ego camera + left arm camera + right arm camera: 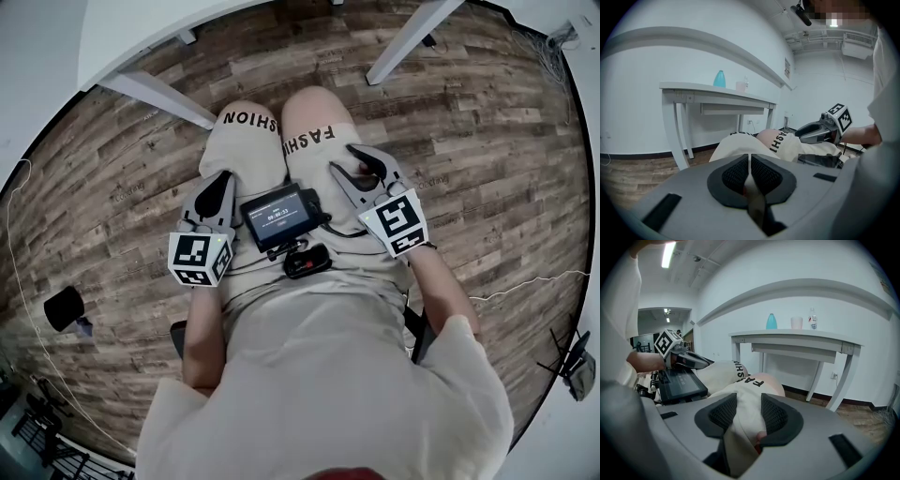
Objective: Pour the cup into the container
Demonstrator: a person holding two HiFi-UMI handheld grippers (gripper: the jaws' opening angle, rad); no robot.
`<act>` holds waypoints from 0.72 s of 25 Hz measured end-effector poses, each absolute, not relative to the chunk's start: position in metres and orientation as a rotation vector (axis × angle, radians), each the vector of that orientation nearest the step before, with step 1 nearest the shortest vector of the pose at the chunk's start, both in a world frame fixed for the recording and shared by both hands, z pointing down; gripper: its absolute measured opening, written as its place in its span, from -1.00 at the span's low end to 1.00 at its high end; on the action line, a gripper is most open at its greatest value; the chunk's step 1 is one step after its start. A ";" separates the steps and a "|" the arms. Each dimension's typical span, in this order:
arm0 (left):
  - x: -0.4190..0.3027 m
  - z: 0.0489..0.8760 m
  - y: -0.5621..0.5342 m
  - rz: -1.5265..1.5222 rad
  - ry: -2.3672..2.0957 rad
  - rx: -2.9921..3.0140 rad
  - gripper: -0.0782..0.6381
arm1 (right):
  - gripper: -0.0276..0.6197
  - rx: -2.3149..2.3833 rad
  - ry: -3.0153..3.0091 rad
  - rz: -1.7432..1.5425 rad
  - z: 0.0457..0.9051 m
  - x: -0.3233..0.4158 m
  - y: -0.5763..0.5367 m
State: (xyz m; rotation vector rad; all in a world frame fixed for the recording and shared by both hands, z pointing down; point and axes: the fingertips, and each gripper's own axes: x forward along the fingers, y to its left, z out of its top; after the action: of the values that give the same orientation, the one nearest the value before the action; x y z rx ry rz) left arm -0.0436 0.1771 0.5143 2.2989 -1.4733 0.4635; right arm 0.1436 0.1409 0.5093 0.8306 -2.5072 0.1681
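Cup (796, 323) on the distant counter (825, 337) is too small to see into. Left gripper (750, 159) fingers are closed; right gripper (749, 404) fingers stand apart over shorts (723, 372).

Dark capitals run along both hems of my shorts (246, 155): SHION shows on the left leg and FASHI on the right. The screen (278, 216) on my lap shows digits too small to read.
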 end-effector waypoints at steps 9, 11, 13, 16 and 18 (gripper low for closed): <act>-0.044 0.515 0.177 0.462 -1.470 2.294 -0.74 | -0.40 0.828 -2.501 0.177 0.512 0.145 0.140; -0.045 0.515 0.176 0.461 -1.472 2.293 -0.74 | -0.40 0.827 -2.503 0.179 0.512 0.145 0.139; -0.045 0.516 0.176 0.459 -1.474 2.291 -0.74 | -0.40 0.826 -2.504 0.180 0.513 0.146 0.139; -0.045 0.518 0.177 0.458 -1.476 2.290 -0.74 | -0.40 0.827 -2.506 0.181 0.514 0.146 0.139; -0.046 0.518 0.177 0.459 -1.478 2.289 -0.74 | -0.40 0.830 -2.507 0.179 0.515 0.146 0.138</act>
State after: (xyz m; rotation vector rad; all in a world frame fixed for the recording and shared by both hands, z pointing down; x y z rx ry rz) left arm -0.0457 0.1767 0.5178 2.2890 -1.4776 0.4594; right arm 0.1456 0.1383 0.5145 0.8299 -2.5070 0.1787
